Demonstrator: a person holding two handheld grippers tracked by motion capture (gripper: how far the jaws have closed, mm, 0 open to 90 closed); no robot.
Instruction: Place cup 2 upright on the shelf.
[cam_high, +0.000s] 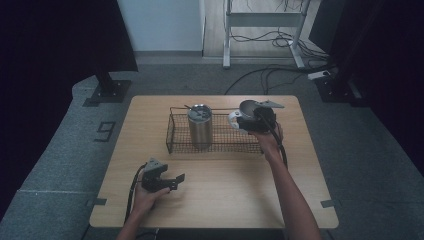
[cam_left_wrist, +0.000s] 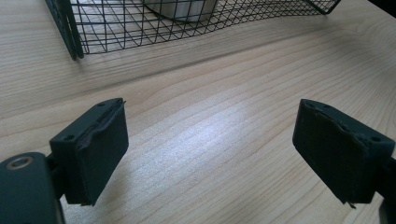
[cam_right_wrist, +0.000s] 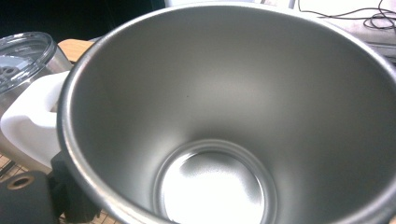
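A steel mug (cam_high: 247, 107) with a white handle (cam_high: 233, 120) hangs over the right end of the black wire basket (cam_high: 176, 142), and my right gripper (cam_high: 253, 123) is shut on it. The right gripper view looks straight into the empty mug (cam_right_wrist: 233, 116), with its white handle (cam_right_wrist: 32, 121) at the left and one black finger (cam_right_wrist: 70, 196) showing under the rim. A lidded steel tumbler (cam_high: 200, 125) stands upright in the basket's left half. My left gripper (cam_high: 172, 181) rests low near the front left of the table, open, with bare wood between its jaws (cam_left_wrist: 212, 149).
The wooden table (cam_high: 225, 200) has free room in front of the basket. In the left gripper view the basket's wire wall (cam_left_wrist: 140, 28) lies just ahead, with the tumbler's base (cam_left_wrist: 180, 7) behind it. Cables and stand legs lie on the floor beyond the table.
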